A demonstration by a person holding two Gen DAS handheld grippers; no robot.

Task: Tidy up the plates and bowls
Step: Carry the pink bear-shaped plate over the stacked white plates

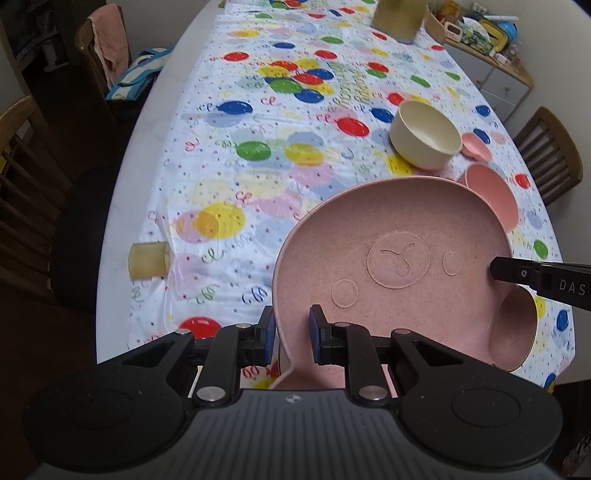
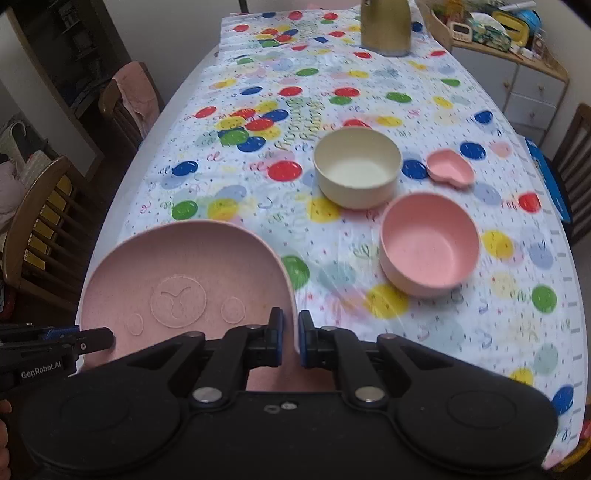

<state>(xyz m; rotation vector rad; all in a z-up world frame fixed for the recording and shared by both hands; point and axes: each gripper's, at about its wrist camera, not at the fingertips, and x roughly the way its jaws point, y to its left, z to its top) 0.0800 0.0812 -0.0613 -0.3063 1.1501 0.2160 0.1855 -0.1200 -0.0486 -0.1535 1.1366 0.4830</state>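
A big pink bear-shaped plate (image 1: 399, 236) (image 2: 177, 266) hangs above the table, held from both sides. My left gripper (image 1: 291, 332) is shut on its left rim. My right gripper (image 2: 291, 338) is shut on its right rim; its fingers (image 1: 517, 273) show at the plate's right edge in the left wrist view. On the balloon tablecloth (image 2: 480, 325) stand a cream bowl (image 2: 356, 171) (image 1: 424, 138), a pink bowl (image 2: 428, 245) (image 1: 491, 192) and a small pink heart-shaped dish (image 2: 450, 170) (image 1: 478, 146).
A gold jug (image 2: 386, 27) stands at the table's far end. A roll of tape (image 1: 147, 260) lies near the left edge. Wooden chairs (image 2: 40, 229) stand along both long sides, and a cluttered sideboard (image 2: 509, 40) is at the far right.
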